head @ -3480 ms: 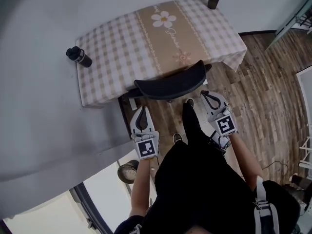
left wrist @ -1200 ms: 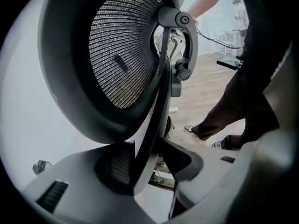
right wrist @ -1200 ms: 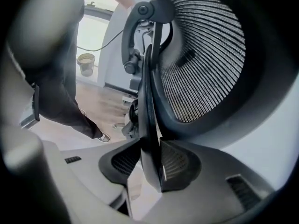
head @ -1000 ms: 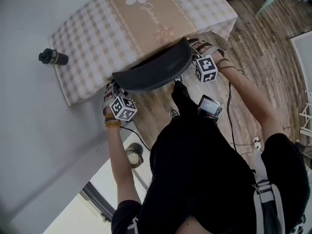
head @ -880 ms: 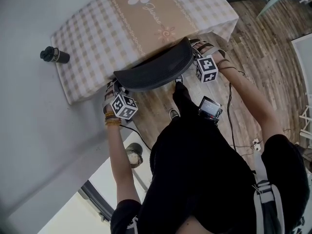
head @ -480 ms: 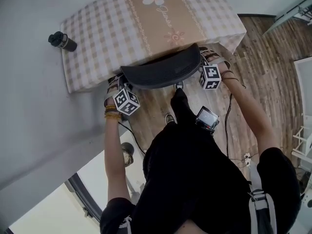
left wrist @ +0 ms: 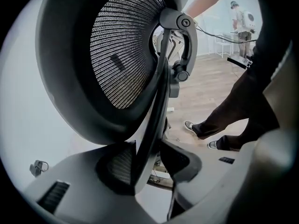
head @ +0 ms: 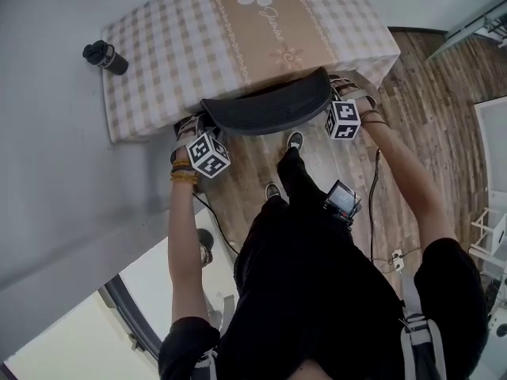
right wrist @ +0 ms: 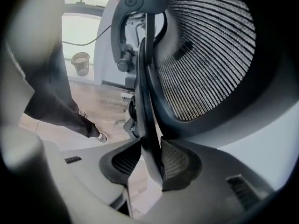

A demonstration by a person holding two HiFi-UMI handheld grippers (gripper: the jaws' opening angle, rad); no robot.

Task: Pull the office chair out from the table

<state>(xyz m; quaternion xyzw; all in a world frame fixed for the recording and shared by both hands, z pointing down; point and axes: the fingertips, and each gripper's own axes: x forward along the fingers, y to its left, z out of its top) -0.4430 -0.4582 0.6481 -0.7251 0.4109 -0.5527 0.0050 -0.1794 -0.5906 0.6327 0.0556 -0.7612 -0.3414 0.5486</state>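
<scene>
In the head view the office chair (head: pixel 265 109) shows only its backrest; seat and wheels hide beneath. The top edge cuts off the surface (head: pixel 174 46). A distant person (left wrist: pixel 241 17) is too small to make out.

Blk bottle (head: pixel 104 56), wood floor (head: pixel 412 101), bin (right wrist: pixel 81 62) nr bright window (right wrist: pixel 86 34), white rack (head: pixel 487 236) at right.

The office chair (head: pixel 269 111) has ribbed mesh in a matt plastic frame; the tablecloth (head: pixel 174 46) is cloth.
</scene>
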